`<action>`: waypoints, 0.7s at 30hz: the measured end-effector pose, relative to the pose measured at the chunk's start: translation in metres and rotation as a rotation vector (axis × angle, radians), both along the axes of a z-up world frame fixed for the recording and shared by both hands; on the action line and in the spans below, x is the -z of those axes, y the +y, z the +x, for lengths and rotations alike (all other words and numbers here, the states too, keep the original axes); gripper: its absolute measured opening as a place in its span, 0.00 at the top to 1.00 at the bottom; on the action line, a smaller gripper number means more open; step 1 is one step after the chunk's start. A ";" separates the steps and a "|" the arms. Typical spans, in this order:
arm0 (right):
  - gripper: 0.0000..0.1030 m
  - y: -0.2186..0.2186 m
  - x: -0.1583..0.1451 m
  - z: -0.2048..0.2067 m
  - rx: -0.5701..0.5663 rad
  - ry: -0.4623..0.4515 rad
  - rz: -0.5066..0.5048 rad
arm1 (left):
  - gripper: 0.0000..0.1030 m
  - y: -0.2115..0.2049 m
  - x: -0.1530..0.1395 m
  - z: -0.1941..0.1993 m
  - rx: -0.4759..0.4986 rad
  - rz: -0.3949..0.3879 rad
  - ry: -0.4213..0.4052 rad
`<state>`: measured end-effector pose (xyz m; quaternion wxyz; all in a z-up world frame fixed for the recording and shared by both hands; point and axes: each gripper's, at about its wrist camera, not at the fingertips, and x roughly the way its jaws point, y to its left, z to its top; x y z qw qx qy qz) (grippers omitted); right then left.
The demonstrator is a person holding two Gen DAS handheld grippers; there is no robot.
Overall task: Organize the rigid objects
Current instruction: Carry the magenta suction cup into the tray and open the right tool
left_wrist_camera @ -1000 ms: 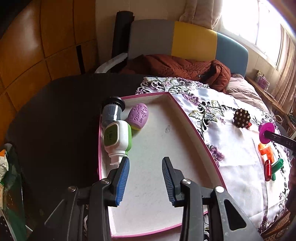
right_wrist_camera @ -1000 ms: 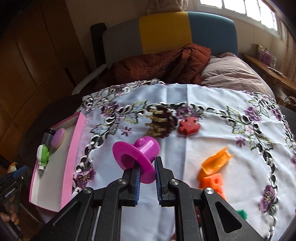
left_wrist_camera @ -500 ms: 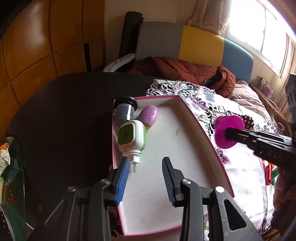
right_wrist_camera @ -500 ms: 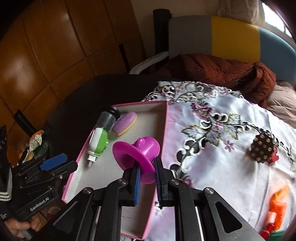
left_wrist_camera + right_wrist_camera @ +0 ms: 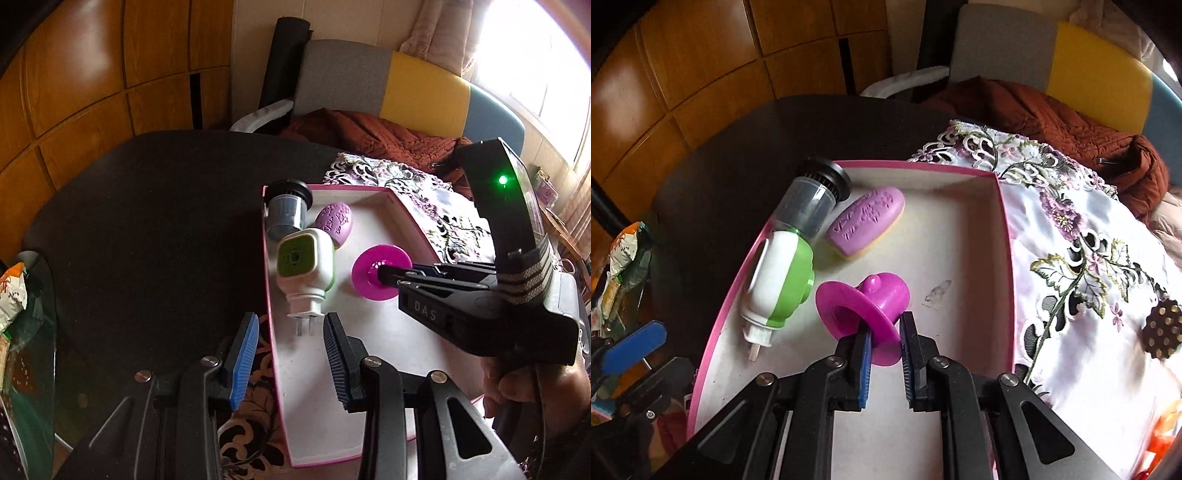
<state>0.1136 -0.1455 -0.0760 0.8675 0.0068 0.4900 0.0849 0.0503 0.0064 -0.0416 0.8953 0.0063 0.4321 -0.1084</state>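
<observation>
Black grippers (image 5: 884,345) with ribbed blue pads (image 5: 243,360), silver screws, "DAS" lettering, a green indicator light.

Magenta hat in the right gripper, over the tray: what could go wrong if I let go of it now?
The right gripper pinches only the brim of the magenta hat, so it may twist or drop out early. Released here, the hat could roll into the white-and-green plug-in or the purple oval piece close by. The left gripper straddles the near wall of the pink tray; a nudge could shift the tray.
</observation>
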 end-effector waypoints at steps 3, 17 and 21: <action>0.86 0.001 0.004 -0.002 -0.003 0.007 0.001 | 0.65 0.003 0.002 0.001 -0.009 -0.001 0.006; 0.63 -0.005 -0.004 -0.016 0.014 -0.007 0.037 | 0.65 0.005 0.005 0.000 -0.020 -0.004 0.013; 0.58 -0.010 -0.008 -0.023 0.019 -0.018 0.047 | 0.65 0.005 0.005 0.000 -0.021 -0.003 0.013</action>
